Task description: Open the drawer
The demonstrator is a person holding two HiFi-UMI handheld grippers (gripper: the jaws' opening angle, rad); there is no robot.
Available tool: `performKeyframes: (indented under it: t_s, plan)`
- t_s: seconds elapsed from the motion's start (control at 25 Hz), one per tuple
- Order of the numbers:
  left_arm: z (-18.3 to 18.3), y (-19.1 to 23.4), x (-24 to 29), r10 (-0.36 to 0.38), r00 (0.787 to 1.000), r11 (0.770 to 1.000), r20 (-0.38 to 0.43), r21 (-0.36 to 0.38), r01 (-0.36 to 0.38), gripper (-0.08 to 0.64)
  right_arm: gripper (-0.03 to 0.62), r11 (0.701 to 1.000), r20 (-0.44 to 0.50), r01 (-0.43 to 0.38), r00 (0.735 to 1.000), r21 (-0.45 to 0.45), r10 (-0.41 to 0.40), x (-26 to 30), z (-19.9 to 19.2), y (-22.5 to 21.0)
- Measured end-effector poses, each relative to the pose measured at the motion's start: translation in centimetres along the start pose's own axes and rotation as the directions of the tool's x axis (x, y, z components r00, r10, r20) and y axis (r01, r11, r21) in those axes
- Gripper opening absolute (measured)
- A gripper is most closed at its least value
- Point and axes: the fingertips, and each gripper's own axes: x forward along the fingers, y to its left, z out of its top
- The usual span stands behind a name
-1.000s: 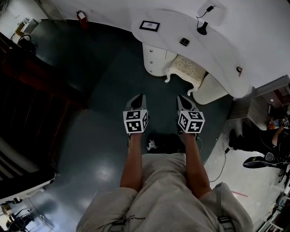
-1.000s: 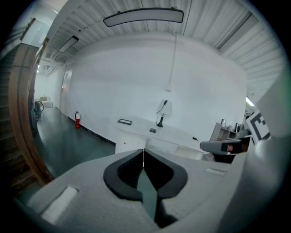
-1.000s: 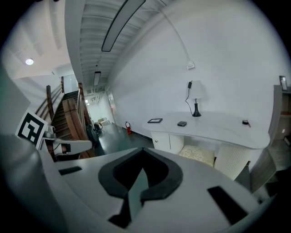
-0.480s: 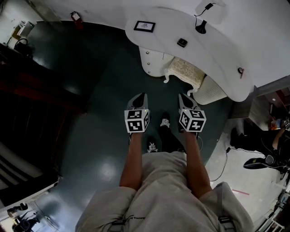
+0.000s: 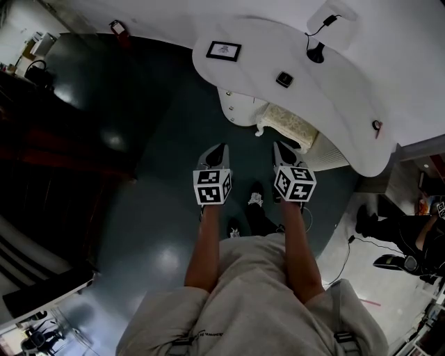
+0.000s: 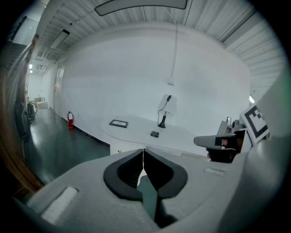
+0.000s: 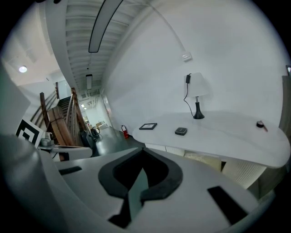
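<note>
Head view is showing us holding both grippers side by side over the dark floor (image 5: 153, 174), pointing at the white desk (image 5: 348, 104). We are holding the left gripper (image 5: 221, 148) with jaws pressed together on nothing, and the right gripper (image 5: 277, 145) the same. The drawer (image 5: 236, 104), a white front with knobs, is sitting under the desk's left end, ahead of and apart from both grippers. A lamp (image 5: 316, 52) and a frame (image 5: 224, 50) are standing on the desk.

Glossy dark floor (image 5: 149, 174) meets a white wall (image 5: 208, 14), with a curved white desk (image 5: 334, 97) and black lamp (image 5: 316, 54).
</note>
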Motion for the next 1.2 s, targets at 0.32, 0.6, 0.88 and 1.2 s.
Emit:
performKeyframes:
  t_s: [0.32, 0.6, 0.88, 1.2]
  plan:
    - [3.3, 2.7, 5.3, 0.078, 0.997, 0.997, 0.023, 0.002, -0.078, 0.011, 0.015, 0.999, -0.023, -0.052, 0.998, 0.0, 0.052, 6.0, 2.0, -1.2]
    - [6.3, 2.6, 10.8, 0.043, 0.998, 0.998, 0.05, 0.039, -0.045, 0.011, 0.015, 0.989, -0.072, -0.146, 0.987, 0.022, 0.147, 11.7, 1.7, -2.4]
    - [6.4, 5.3, 13.7, 0.053, 0.997, 0.996, 0.058, 0.07, -0.057, 0.011, 0.015, 0.97, -0.102, -0.191, 0.979, -0.147, 0.177, 16.2, 0.6, -2.7]
    - [5.5, 7.9, 15.2, 0.043, 0.999, 0.997, 0.024, 0.065, -0.044, 0.011, 0.015, 0.961, -0.074, -0.223, 0.974, -0.166, 0.213, 19.6, 1.9, 0.0]
